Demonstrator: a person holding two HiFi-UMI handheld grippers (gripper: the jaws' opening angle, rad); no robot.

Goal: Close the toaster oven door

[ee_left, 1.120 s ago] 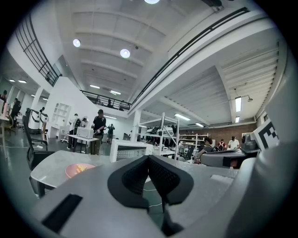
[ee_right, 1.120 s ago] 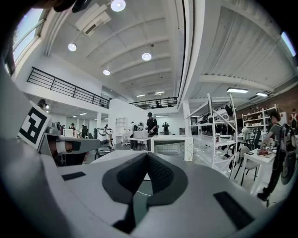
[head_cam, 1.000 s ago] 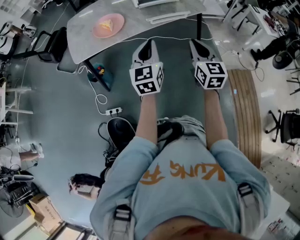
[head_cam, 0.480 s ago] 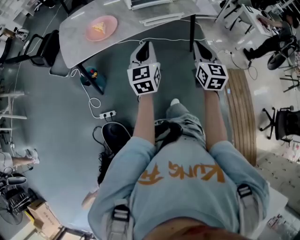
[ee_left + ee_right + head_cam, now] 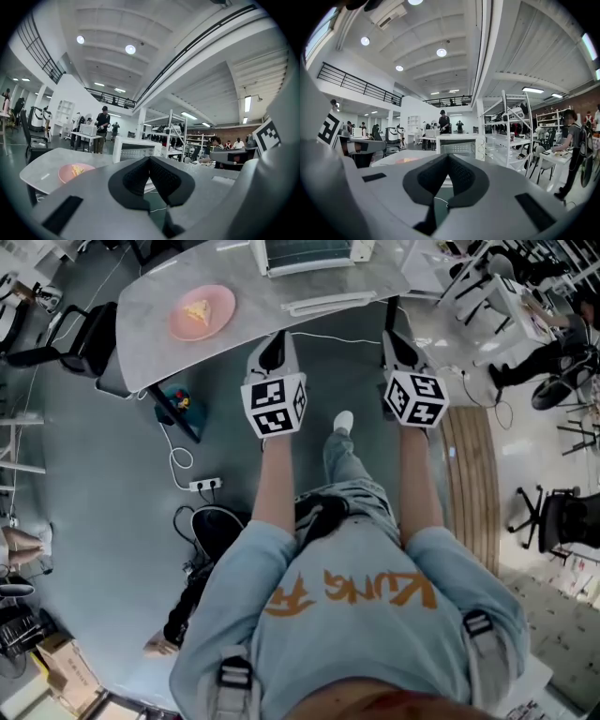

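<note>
I see my right gripper [image 5: 448, 156] in the lower centre of the frame, its grey jaws with black ribbed pads closed tip to tip. Just above the tips, mid-frame, the white boxy toaster oven [image 5: 458, 146] stands on the pale grey table [image 5: 396, 158]. A metal shelving rack [image 5: 511, 126] rises at the right.

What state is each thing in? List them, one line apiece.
Left hand-held gripper: shut, empty.
Right hand-held gripper: shut, empty.
Oven: door looks open, dropped forward.
Plate: flat on the table, one piece of food on it.
</note>
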